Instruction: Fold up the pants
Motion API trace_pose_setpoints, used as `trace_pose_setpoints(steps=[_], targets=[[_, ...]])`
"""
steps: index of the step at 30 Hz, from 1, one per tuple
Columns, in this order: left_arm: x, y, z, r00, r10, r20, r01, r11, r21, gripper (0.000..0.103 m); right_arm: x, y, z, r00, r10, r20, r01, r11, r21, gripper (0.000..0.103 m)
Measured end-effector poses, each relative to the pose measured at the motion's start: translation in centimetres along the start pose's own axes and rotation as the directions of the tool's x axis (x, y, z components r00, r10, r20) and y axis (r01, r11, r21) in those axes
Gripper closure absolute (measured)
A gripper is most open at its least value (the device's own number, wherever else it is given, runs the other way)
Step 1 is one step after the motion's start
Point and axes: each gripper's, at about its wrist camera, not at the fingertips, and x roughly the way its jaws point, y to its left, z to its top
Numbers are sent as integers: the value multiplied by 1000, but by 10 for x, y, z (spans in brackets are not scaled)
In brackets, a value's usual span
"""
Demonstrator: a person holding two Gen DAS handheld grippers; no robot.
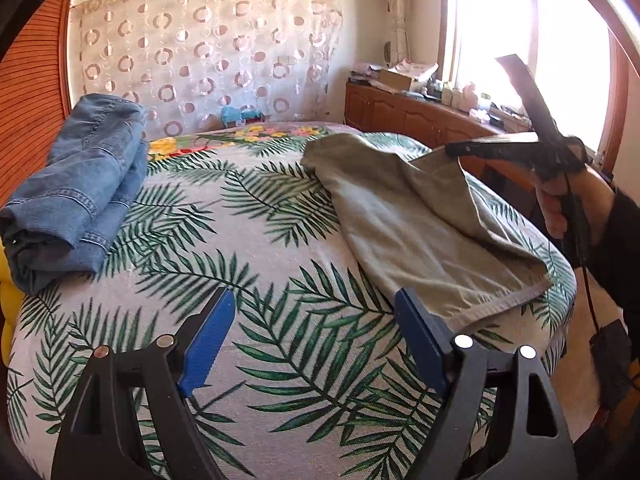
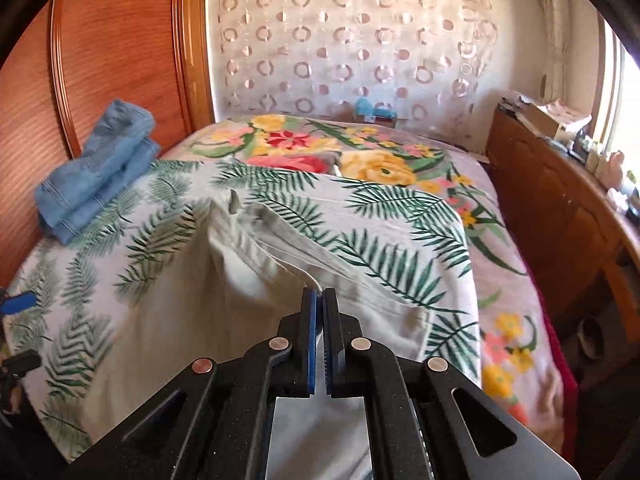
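Grey-beige pants (image 1: 420,224) lie on the leaf-print bedspread (image 1: 248,248) at the right side of the bed. My left gripper (image 1: 316,320) is open and empty, low over the bedspread, just left of the pants' hem. My right gripper (image 1: 452,150) is shut on an edge of the pants and lifts it off the bed. In the right wrist view the right gripper (image 2: 320,294) pinches a fold of the pants (image 2: 192,304), which drape down toward the bed. The left gripper's blue pad (image 2: 16,304) shows at the far left edge.
Folded blue jeans (image 1: 76,196) (image 2: 96,172) lie at the left of the bed by the wooden headboard (image 2: 120,48). A wooden cabinet (image 1: 408,116) with clutter stands along the right under a bright window. A floral blanket (image 2: 344,156) covers the far part of the bed.
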Motion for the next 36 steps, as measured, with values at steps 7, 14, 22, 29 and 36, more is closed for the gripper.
trace_pose_setpoints(steps=[7, 14, 22, 29, 36], targets=[[14, -10, 1, 999, -32, -40, 32, 999, 15, 21, 8, -10, 12, 999, -40, -10, 40, 999, -11, 101], [22, -19, 9, 999, -26, -43, 29, 998, 62, 21, 6, -18, 21, 995, -93, 22, 93, 996, -10, 101], [35, -19, 20, 998, -24, -55, 28, 997, 74, 21, 22, -26, 18, 985, -175, 6, 175, 985, 5, 101], [49, -23, 18, 993, -35, -117, 45, 995, 90, 21, 51, -33, 16, 972, -222, -83, 226, 973, 40, 101], [59, -27, 16, 982, -35, -187, 53, 994, 92, 21, 61, -43, 16, 983, -166, -79, 175, 976, 128, 91]])
